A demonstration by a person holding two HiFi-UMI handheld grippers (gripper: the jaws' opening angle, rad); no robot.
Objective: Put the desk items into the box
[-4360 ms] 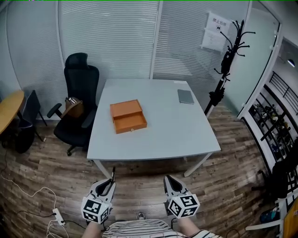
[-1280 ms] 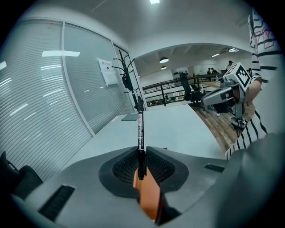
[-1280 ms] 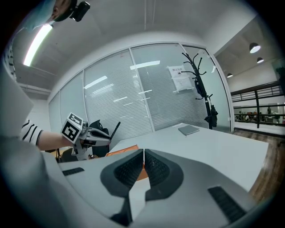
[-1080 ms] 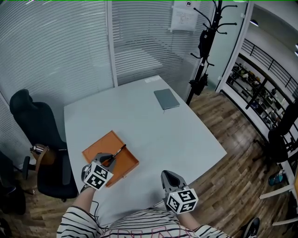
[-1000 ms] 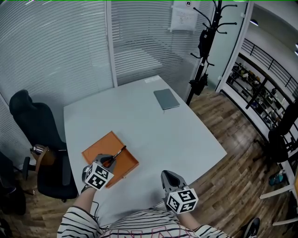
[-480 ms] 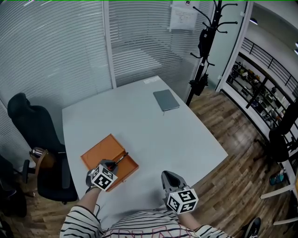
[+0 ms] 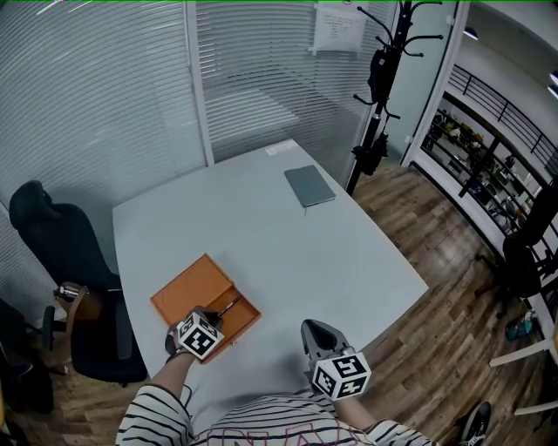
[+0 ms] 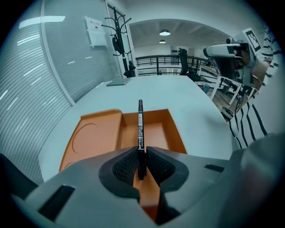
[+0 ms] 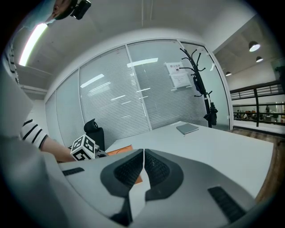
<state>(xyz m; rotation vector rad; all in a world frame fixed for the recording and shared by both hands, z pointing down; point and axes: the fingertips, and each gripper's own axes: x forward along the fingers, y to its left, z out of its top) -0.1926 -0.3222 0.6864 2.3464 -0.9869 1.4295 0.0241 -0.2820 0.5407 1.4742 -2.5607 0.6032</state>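
Clamping a black pen (image 8: 140, 129) above the orange box (image 8: 95, 136) is the left gripper (image 8: 141, 156); right gripper (image 9: 143, 165) fingers (image 9: 129, 171) touch, empty.

One white surface (image 7: 288, 253). One orange box (image 7: 196, 292), two sections side by side. One black pen (image 8: 140, 122). One grey notebook (image 7: 309, 185). Two grippers: left gripper (image 7: 214, 315), right gripper (image 7: 311, 328). Two fingers (image 8: 126, 164) per gripper, four in all. One marker cube per gripper, two in all. One black office chair (image 7: 51, 242) beside surface. One black coat stand (image 7: 381, 78). One paper sheet (image 7: 336, 26) on glass wall.
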